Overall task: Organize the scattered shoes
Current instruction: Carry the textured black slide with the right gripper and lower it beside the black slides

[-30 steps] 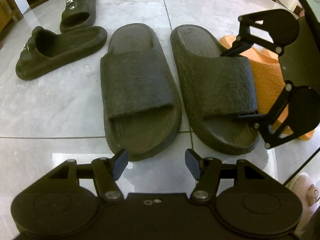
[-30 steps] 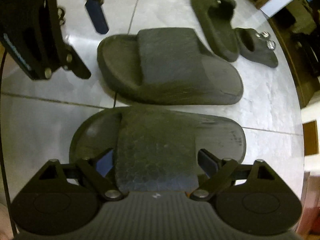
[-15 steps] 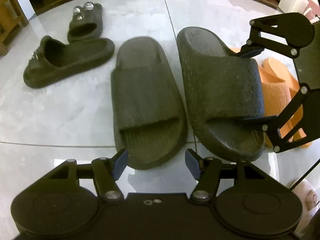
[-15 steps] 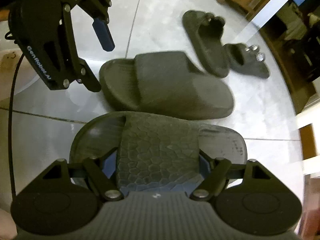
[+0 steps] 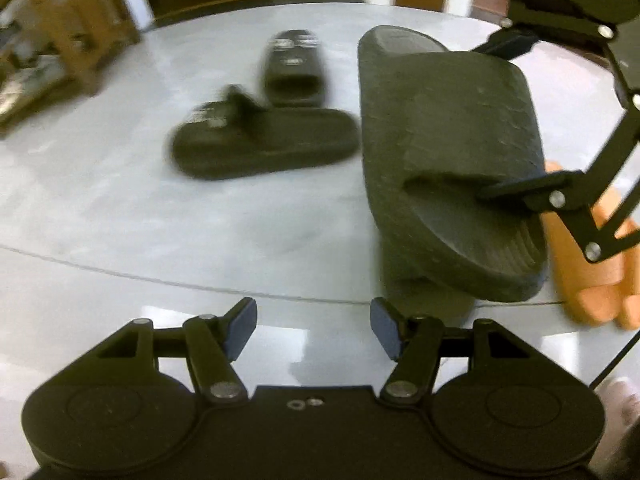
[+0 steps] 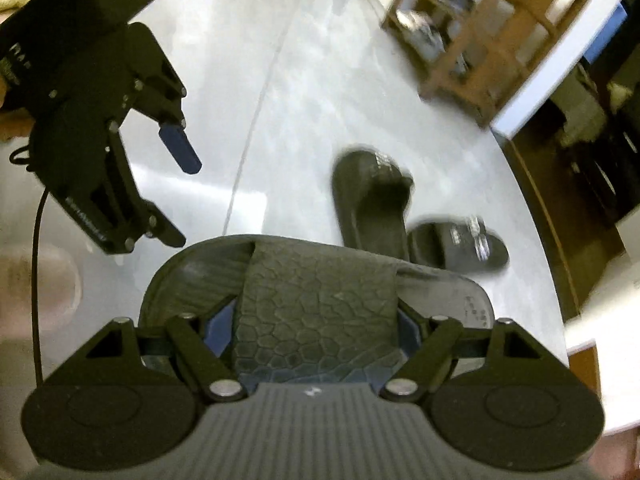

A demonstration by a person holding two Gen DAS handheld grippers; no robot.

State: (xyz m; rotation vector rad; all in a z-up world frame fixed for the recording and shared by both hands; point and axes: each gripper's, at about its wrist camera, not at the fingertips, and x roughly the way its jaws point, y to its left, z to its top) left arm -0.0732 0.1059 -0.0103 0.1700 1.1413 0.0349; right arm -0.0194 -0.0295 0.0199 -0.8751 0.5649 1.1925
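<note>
Big slide (image 5: 444, 120) sits up off the floor (image 5: 120, 220), R of the small pair (image 5: 272, 128). Shelf (image 5: 60, 28) far L, behind; another slide (image 5: 592, 280) just R.

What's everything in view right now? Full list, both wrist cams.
large slide: 1, dark grey with a cracked-pattern strap, clamped across the strap in the right tongs, tilted
small slides: 2, black with silver studs, on the floor beyond the large slide, lying at angles to each other
orange slippers: at least 1, orange, on the floor behind the large slide; too blurred to count
wooden shelf: 1, brown, at the far edge of the floor
floor: glossy grey tiles
left tongs: 1, black with blue pads, open, holding nothing
right tongs: 1, black with blue pads, shut on the large slide
</note>
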